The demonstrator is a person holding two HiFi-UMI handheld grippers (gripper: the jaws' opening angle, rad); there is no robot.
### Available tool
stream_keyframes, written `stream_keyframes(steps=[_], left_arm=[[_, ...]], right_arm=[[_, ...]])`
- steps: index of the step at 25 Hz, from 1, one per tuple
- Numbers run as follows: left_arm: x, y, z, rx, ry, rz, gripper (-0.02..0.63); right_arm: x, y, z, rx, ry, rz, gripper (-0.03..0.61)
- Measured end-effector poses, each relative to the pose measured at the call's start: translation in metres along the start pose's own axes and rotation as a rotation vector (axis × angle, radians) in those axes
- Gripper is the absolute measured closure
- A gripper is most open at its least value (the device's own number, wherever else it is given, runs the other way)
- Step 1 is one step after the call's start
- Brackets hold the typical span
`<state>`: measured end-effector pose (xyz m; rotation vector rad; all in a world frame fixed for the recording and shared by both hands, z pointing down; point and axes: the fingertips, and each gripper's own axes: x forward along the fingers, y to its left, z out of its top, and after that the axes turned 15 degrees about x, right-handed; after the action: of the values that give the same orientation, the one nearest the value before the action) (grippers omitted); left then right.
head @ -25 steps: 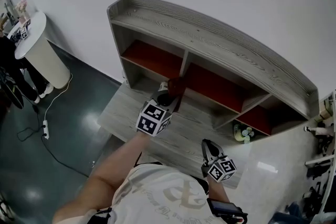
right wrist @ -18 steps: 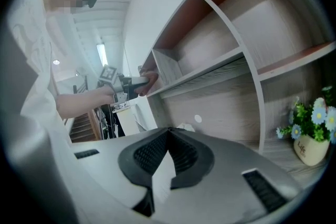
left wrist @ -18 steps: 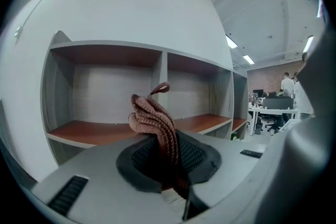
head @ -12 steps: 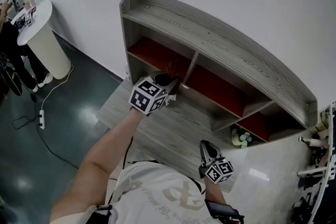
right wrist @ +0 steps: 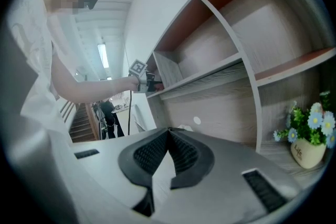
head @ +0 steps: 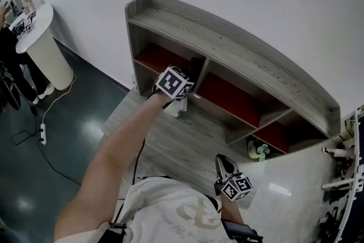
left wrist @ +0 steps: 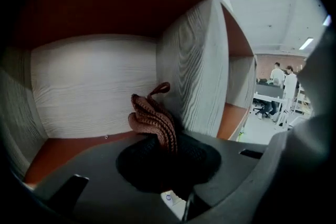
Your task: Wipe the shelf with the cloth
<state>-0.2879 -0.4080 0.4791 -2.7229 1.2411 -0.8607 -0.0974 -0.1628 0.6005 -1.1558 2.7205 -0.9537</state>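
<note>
The grey wooden shelf unit point(head: 227, 48) with red compartment floors stands against the white wall. My left gripper point(head: 185, 81) reaches into its left compartment, by the divider. In the left gripper view that gripper point(left wrist: 167, 147) is shut on a brown knitted cloth point(left wrist: 153, 119), which sticks up in folds in front of the compartment's pale back wall point(left wrist: 89, 86) and the divider point(left wrist: 191, 81). My right gripper point(head: 223, 162) hangs low over the grey desk top point(head: 170, 145), well clear of the shelf. Its jaws point(right wrist: 167, 152) are shut with nothing between them.
A small pot of flowers point(head: 259, 149) stands in the lower right nook, also in the right gripper view as the flower pot point(right wrist: 308, 139). A white round stand point(head: 42, 54) is at the far left on the dark floor. People stand in the room behind point(left wrist: 281, 81).
My left gripper has moved up and forward with the cloth, from the desk's front area into the left compartment. The right gripper has stayed put.
</note>
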Motion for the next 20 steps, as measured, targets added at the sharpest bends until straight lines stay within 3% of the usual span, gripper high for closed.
stream_keyframes(steps=[4,9,20], left_arm=[[0.014,-0.001,-0.012,0.054,0.094,-0.017,0.545],[0.019,0.009,-0.017,0.075,0.136,0.015,0.546],[-0.005,0.083,-0.058,-0.017,0.173,0.182,0.548]], right_arm=[[-0.001,-0.003,0.000,0.005,0.000,-0.009,0.574],[0.005,-0.002,0.000,0.005,0.000,-0.007,0.574],[0.020,-0.002,0.001,0.007,0.014,-0.002,0.574]])
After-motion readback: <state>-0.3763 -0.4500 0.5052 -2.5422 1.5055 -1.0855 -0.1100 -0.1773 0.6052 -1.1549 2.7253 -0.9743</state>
